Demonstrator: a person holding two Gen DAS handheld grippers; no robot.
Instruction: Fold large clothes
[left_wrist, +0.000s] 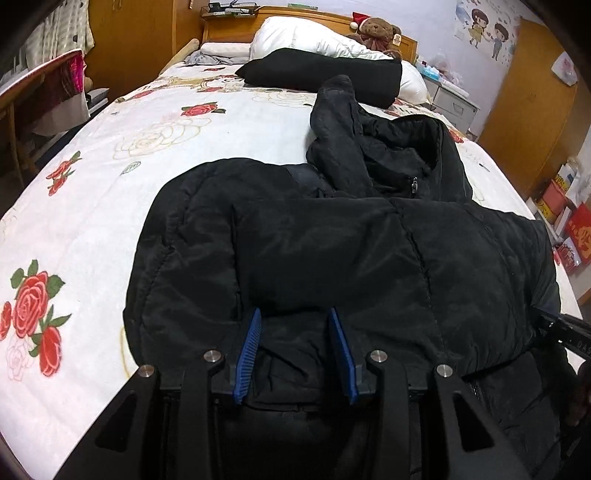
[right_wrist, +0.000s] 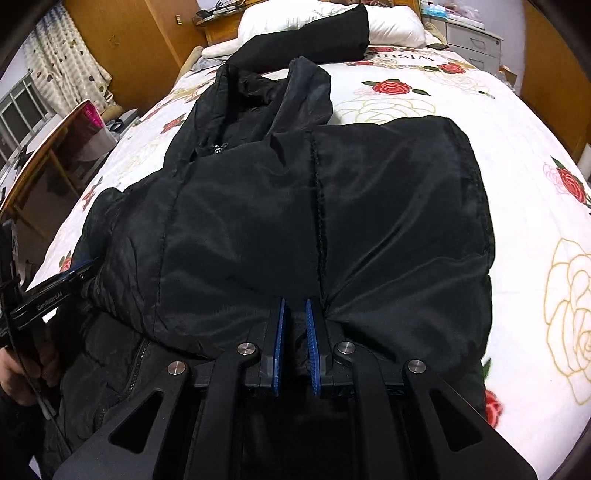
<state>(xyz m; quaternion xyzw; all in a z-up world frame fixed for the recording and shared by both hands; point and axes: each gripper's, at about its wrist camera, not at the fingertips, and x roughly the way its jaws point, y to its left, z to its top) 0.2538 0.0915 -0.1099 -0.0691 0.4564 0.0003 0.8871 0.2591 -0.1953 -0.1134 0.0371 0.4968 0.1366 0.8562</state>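
**Both tongs at the near fold of a black jacket on the bed**

A large black padded jacket (left_wrist: 332, 251) lies lengthwise on the bed (left_wrist: 110, 155), which wears a white cover printed with red roses. The jacket's near part looks doubled over on itself, making a thick rounded roll closest to the cameras, while its collar and a loose sleeve (left_wrist: 332, 107) trail away toward the pillows. That layout suggests a fold running from the hem toward the collar.

The left tongs (left_wrist: 295, 321) stand apart, their blue pads on either side of a hump of the folded edge without pinching it. That fits either a grip about to be taken or one just let go; I cannot tell which. The right tongs (right_wrist: 295, 310) are drawn nearly together, with only a narrow gap, set at the fold beside a stitched seam. Whether cloth is caught between them is hard to make out against the black, so I cannot say they are clamped on it.

Placing one set of tongs toward each side of the roll would keep the bulky padding level when lifted. A second folded dark garment (left_wrist: 321, 74) rests against the white pillow (left_wrist: 295, 33) at the head of the bed, probably set aside as done.
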